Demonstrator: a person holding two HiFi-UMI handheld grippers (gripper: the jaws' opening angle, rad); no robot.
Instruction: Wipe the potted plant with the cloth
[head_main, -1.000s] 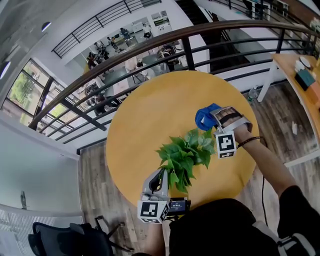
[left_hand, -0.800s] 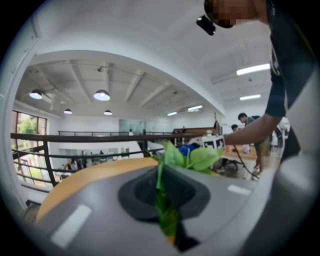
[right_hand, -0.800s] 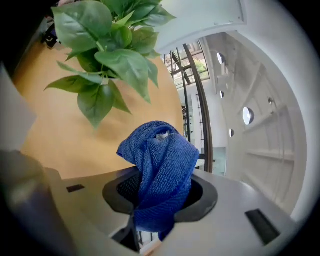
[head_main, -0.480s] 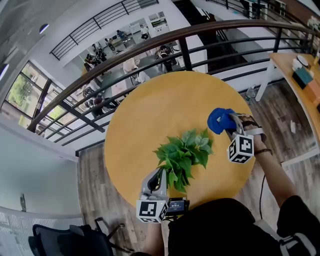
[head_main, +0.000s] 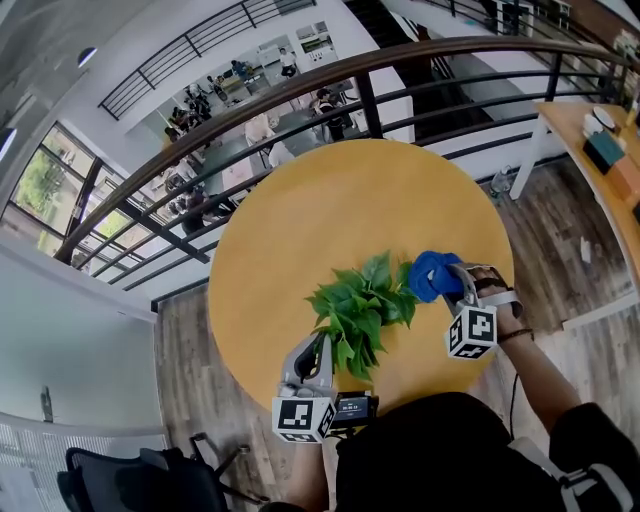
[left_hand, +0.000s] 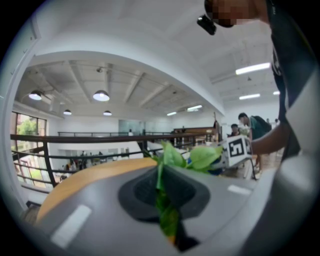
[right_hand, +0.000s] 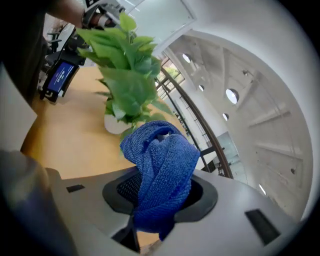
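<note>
The potted plant (head_main: 360, 305) stands on the near part of the round table, its green leaves (right_hand: 127, 75) above a white pot (right_hand: 116, 125). My left gripper (head_main: 322, 348) reaches in from the near left and is shut on a leaf (left_hand: 161, 200) of the plant; the leaf runs up between the jaws (left_hand: 162, 185). My right gripper (head_main: 450, 285) is shut on the bunched blue cloth (head_main: 430, 275), which bulges out of its jaws (right_hand: 159, 192). The cloth (right_hand: 160, 160) sits right beside the leaves on the plant's right side; I cannot tell whether it touches them.
The yellow wooden round table (head_main: 330, 210) is ringed at the back by a dark metal railing (head_main: 300, 90) with a drop to a lower floor behind it. A desk (head_main: 600, 140) stands at the far right, and a dark chair (head_main: 130, 480) at the lower left.
My right gripper carried the cloth out to the right, rolled, and came back toward me to the plant's right side. The left gripper and the plant stayed put.
</note>
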